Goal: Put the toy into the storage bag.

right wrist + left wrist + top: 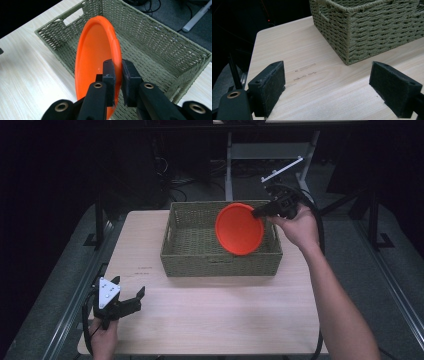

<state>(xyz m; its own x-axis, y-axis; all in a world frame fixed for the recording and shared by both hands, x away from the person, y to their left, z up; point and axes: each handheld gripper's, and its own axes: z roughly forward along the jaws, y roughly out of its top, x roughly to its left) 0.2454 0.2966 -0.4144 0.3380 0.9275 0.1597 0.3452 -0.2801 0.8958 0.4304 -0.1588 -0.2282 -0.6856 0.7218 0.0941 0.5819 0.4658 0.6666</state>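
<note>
An orange plate [239, 229] hangs on edge above the right half of the woven basket [175, 235]. My right gripper [261, 211] is shut on the plate's rim from the right. Up close in the right gripper view, the plate [93, 55] stands nearly upright over the basket's floor [150, 62], its rim pinched by my right gripper [119, 75]. My left gripper [135, 300] rests low at the table's near left corner, open. In the left gripper view its pads [270, 85] stand wide apart over bare wood, with the basket's corner [352, 37] ahead.
The light wooden table [215, 320] has free room in front of and left of the basket. Faint pencil marks [305, 72] lie on the wood near my left gripper. Table legs and cables [235, 165] stand on the dark floor behind.
</note>
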